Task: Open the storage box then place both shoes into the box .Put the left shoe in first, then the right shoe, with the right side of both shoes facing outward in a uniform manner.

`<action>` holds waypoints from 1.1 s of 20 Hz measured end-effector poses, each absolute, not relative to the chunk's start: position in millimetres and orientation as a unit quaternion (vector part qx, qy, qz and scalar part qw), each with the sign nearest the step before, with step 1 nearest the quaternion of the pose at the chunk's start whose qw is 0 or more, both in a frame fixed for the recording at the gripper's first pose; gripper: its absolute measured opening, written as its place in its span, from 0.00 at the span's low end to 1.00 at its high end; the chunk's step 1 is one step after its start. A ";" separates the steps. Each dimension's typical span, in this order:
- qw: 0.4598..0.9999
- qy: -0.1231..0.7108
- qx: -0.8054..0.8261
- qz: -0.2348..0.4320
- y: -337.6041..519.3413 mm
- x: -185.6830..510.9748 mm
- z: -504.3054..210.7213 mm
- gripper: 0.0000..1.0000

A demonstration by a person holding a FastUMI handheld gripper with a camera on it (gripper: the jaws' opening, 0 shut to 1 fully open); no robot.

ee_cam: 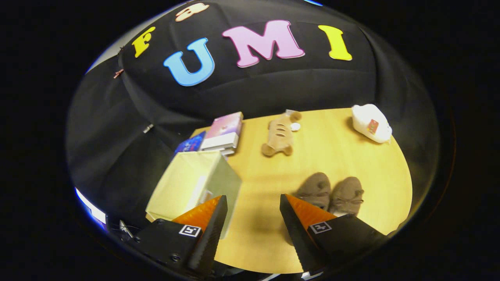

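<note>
Tongs (253, 203): nearest the camera; fingers spread wide apart, gripping nothing, held above the desk with bare desk surface showing in the gap between them.
Left finger: its tip overlaps the near lower corner of the storage box.
Right finger: its tip lies just in front of the left one of the two shoes.
Storage box (195, 183): pale yellow-green, cube-shaped, standing on the left part of the desk beside the left finger; lid closed, a pale strip running down its top face.
Shoes (331, 193): two brown shoes set side by side, touching or nearly touching, on the right part of the desk just beyond the right finger; which is the left shoe and which the right cannot be told.
Desk (258, 171): light wood surface carrying all items.
Books (223, 132): a small stack with a pink cover on top, beyond the storage box at the far left of the desk; a blue item lies just beside the stack.
Plush toy (280, 134): tan, lying flat near the far edge, roughly ahead of the gap between the fingers.
White object (371, 123): rounded, with a small coloured tag, at the far right corner, well apart from the shoes.
</note>
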State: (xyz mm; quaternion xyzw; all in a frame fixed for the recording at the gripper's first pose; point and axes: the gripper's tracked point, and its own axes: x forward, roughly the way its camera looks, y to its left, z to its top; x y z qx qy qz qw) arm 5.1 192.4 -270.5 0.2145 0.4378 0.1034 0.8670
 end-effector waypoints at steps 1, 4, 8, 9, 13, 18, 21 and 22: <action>0.866 0.447 0.205 0.092 182.4 -1.6 -285.4 0.85; 0.860 0.477 0.170 0.060 153.5 -17.7 -335.0 0.85; 0.857 0.494 0.139 0.049 136.0 -21.1 -370.6 0.85; 0.855 0.497 0.139 0.049 135.4 -17.6 -377.4 0.85; 0.850 0.507 0.132 0.047 133.5 -10.6 -400.3 0.84; 0.839 0.527 0.127 0.037 132.1 -2.8 -426.3 0.77; 0.838 0.535 0.105 0.017 127.3 2.1 -440.4 0.71; 0.838 0.537 0.097 0.007 125.0 3.3 -445.3 0.69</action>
